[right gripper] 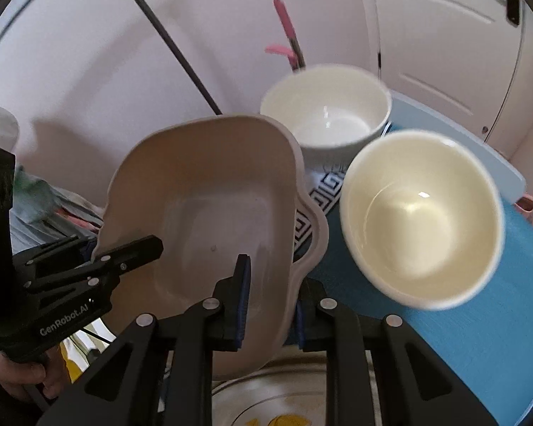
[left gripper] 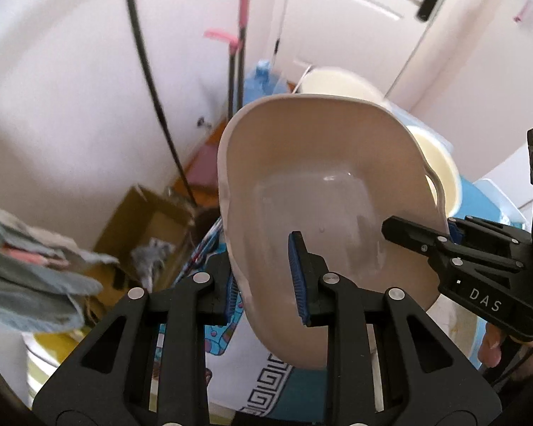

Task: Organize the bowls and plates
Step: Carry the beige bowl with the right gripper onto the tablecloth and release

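Both claws, left claw (left gripper: pixel 266 277) & right claw (right gripper: pixel 272 301), clamp opposite rims of beige dish (right gripper: pixel 202 213); keep it level, lower w/ equal squeeze, clear of cream bowl (right gripper: pixel 423 220).

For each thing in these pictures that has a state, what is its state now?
Beige rectangular plastic dish with handles: lifted, tilted, empty, gripped on both side walls.
Left gripper: shut on the dish wall.
Right gripper: shut on the opposite wall.
White round ceramic bowl: upright, empty.
Cream round bowl: empty, on the blue mat.
White panelled door: closed.
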Motion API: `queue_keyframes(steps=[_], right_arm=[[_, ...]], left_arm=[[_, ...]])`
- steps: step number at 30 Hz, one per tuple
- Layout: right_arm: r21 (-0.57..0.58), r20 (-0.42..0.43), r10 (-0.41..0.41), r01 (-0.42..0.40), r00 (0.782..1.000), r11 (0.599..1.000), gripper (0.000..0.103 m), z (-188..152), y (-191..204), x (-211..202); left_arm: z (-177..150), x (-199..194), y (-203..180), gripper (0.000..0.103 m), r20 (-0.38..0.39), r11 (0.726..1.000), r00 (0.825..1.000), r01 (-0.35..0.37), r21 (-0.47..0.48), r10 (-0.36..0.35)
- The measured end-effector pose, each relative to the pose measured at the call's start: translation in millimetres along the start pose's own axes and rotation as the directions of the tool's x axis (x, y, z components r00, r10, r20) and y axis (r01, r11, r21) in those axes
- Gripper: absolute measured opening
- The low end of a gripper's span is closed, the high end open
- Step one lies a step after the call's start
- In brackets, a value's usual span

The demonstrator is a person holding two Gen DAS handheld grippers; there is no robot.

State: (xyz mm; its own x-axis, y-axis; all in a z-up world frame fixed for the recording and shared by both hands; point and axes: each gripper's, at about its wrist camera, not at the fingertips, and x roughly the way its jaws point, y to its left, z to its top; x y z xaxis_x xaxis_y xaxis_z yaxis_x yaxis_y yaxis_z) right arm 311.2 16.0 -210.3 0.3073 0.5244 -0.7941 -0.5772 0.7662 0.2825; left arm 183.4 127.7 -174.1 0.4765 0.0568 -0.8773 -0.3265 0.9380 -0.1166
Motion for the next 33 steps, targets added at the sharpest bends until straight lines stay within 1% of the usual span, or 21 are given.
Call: queue_keyframes(steps=[4, 7, 9, 13, 14, 16, 17, 18, 20, 23, 26, 27, 30, 32, 33], right_arm=[[0.032, 0.093, -0.027, 0.024, 0.995, 0.999, 0.019, -13.4, -7.6, -55.3], [0.091, 0.143, -0.061, 0.048, 0.988, 0.995, 0.019, -34.3, -25.7, -99.7], [0.135, 0.171, -0.105, 0.082, 0.98, 0.987, 0.019, -54.3, -40.4, -132.7], [0.216, 0.208, -0.2, 0.155, 0.957, 0.964, 0.019, -102.6, -71.1, -188.5], [0.235, 0.208, -0.22, 0.17, 0.953, 0.957, 0.019, -113.6, -77.3, -198.0], [0.289, 0.206, -0.272, 0.207, 0.94, 0.935, 0.019, -146.4, -93.6, -219.0], [0.309, 0.201, -0.29, 0.22, 0.936, 0.925, 0.019, -157.4, -98.8, -225.5], [0.339, 0.192, -0.314, 0.237, 0.93, 0.91, 0.019, -176.1, -111.0, -236.2], [0.385, 0.176, -0.347, 0.26, 0.921, 0.886, 0.019, -205.4, -129.4, -249.2], [0.437, 0.136, -0.379, 0.288, 0.915, 0.852, 0.019, -241.1, -154.0, -253.6], [0.472, 0.098, -0.392, 0.304, 0.915, 0.827, 0.019, -266.5, -176.3, -242.7], [0.479, 0.087, -0.392, 0.306, 0.916, 0.823, 0.019, -277.1, -187.9, -244.3], [0.503, 0.074, -0.392, 0.306, 0.917, 0.809, 0.019, -294.4, -204.9, -235.6], [0.516, 0.076, -0.39, 0.298, 0.918, 0.803, 0.019, -301.5, -201.9, -232.3], [0.519, 0.079, -0.386, 0.293, 0.919, 0.803, 0.019, -301.3, -206.5, -229.6]], left_arm=[[1.3, -33.1, -35.2, 0.023, 0.061, 0.997, 0.998, 0.014, 0.077, -0.019], [-4.3, -52.6, -74.3, 0.023, 0.073, 0.99, 0.995, 0.053, 0.13, -0.063], [-13.4, -62.8, -105.4, 0.023, 0.076, 0.98, 0.992, 0.091, 0.175, -0.105], [-37.3, -71.3, -172.0, 0.023, 0.05, 0.949, 0.979, 0.177, 0.26, -0.197], [-43.8, -72.3, -189.9, 0.023, 0.038, 0.939, 0.975, 0.201, 0.28, -0.22], [-57.9, -70.7, -216.0, 0.023, 0.012, 0.92, 0.966, 0.242, 0.31, -0.258], [-65.4, -69.6, -230.6, 0.023, -0.005, 0.908, 0.961, 0.263, 0.325, -0.277], [-76.0, -65.7, -248.9, 0.023, -0.031, 0.892, 0.953, 0.292, 0.344, -0.3], [-93.5, -56.6, -275.2, 0.023, -0.078, 0.87, 0.941, 0.335, 0.363, -0.33], [-114.3, -41.4, -306.7, 0.023, -0.137, 0.844, 0.925, 0.379, 0.379, -0.354], [-136.3, -18.0, -332.9, 0.023, -0.18, 0.824, 0.922, 0.386, 0.414, -0.342], [-140.6, -12.2, -337.3, 0.023, -0.188, 0.821, 0.923, 0.386, 0.421, -0.337], [-154.7, 6.4, -349.4, 0.023, -0.222, 0.813, 0.921, 0.388, 0.435, -0.321], [-161.0, 13.6, -354.2, 0.023, -0.234, 0.81, 0.921, 0.386, 0.441, -0.311], [-163.9, 16.9, -356.5, 0.023, -0.239, 0.809, 0.922, 0.383, 0.446, -0.305]])
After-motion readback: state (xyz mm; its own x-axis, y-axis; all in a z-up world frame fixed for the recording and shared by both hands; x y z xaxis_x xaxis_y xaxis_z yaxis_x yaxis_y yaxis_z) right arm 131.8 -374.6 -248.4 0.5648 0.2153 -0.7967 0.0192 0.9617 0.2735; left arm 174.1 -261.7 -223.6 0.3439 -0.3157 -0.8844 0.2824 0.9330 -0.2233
